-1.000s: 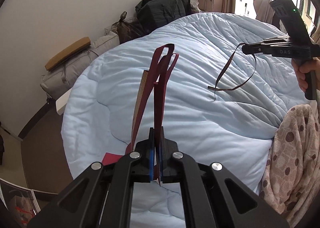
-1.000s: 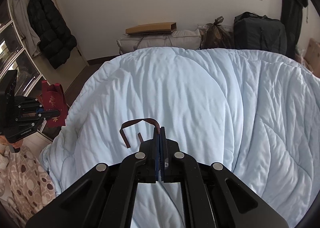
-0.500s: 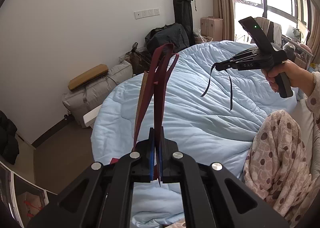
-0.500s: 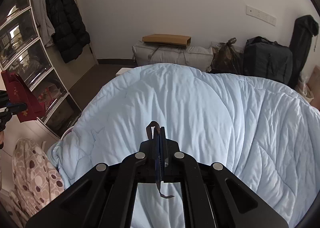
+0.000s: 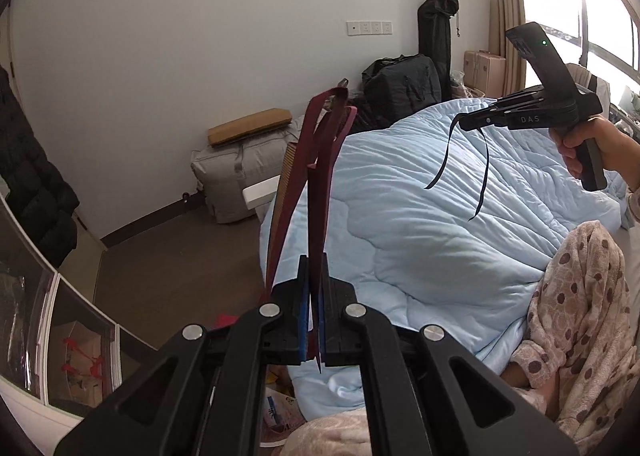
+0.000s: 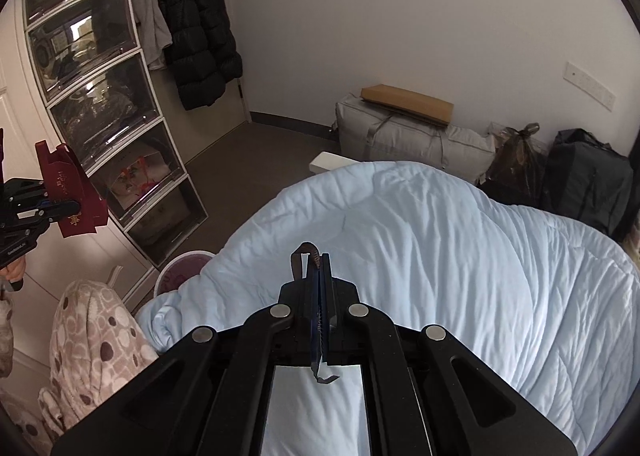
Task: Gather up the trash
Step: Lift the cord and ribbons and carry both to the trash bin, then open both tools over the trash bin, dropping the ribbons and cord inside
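My left gripper (image 5: 315,268) is shut on a dark red paper gift bag (image 5: 316,175), held by its handles and upper edge, raised above the bed's foot. The same bag (image 6: 72,191) and left gripper (image 6: 76,207) show at the left edge of the right wrist view. My right gripper (image 6: 319,268) is shut on a thin brown ribbon (image 6: 300,260), lifted off the light blue duvet (image 6: 420,256). In the left wrist view the right gripper (image 5: 464,123) holds the ribbon (image 5: 482,175) so its ends dangle above the duvet (image 5: 420,215).
A purple-lined bin (image 6: 182,270) stands on the floor beside the bed, near a drawer tower (image 6: 100,95). A grey storage bag (image 6: 408,135), a brown bag and black luggage (image 6: 588,183) line the wall. Spotted pink fleece (image 5: 580,316) lies at the bed's near edge.
Both grippers rose and swung away from the bed toward the floor side. The ribbon, earlier trailing on the duvet, now hangs free. The red bag stayed gripped.
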Demonstrator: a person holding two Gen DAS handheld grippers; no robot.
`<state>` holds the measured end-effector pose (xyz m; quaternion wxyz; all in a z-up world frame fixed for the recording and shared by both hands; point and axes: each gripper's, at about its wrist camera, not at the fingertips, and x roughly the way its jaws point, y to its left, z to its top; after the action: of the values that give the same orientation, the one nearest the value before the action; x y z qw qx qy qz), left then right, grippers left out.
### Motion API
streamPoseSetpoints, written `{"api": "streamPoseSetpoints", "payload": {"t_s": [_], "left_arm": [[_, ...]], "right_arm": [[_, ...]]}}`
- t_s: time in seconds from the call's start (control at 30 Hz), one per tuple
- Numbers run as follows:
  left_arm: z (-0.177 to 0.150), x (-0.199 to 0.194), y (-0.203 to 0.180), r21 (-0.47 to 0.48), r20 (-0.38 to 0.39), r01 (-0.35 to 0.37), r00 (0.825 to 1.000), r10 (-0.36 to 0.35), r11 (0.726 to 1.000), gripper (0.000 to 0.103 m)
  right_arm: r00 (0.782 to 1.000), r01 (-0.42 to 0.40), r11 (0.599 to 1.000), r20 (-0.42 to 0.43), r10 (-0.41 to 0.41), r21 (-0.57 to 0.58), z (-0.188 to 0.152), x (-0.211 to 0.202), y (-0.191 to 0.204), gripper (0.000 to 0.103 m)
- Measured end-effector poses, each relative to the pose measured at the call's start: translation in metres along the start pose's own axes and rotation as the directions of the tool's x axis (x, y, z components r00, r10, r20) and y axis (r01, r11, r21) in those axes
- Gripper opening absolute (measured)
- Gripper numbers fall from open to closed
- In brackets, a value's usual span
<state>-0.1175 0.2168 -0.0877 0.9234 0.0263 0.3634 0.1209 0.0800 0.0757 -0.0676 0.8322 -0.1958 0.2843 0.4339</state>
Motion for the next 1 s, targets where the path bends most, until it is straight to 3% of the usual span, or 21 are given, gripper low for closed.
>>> {"api": "streamPoseSetpoints", "payload": {"t_s": [0.43, 0.7, 0.87, 1.0], "left_arm": [[-0.067, -0.002, 0.078, -0.164, -0.072, -0.081, 0.995, 0.070, 0.983, 0.003], [-0.109, 0.018, 0.116, -0.251, -0.132, -0.088, 0.990, 0.056, 0.964, 0.003], [-0.141, 0.052, 0.144, -0.337, -0.176, -0.037, 0.984, -0.024, 0.941, 0.003], [-0.167, 0.086, 0.157, -0.375, -0.219, 0.021, 0.969, -0.111, 0.927, 0.003]], "right_arm": [[0.983, -0.182, 0.967, -0.033, 0.179, -0.180, 0.066, 0.064, 0.120, 0.000], [0.956, -0.292, 0.905, -0.107, 0.272, -0.311, 0.087, 0.107, 0.191, 0.000], [0.930, -0.366, 0.851, -0.188, 0.317, -0.376, 0.087, 0.151, 0.229, 0.000], [0.901, -0.430, 0.807, -0.257, 0.351, -0.405, 0.081, 0.189, 0.251, 0.000]]}}
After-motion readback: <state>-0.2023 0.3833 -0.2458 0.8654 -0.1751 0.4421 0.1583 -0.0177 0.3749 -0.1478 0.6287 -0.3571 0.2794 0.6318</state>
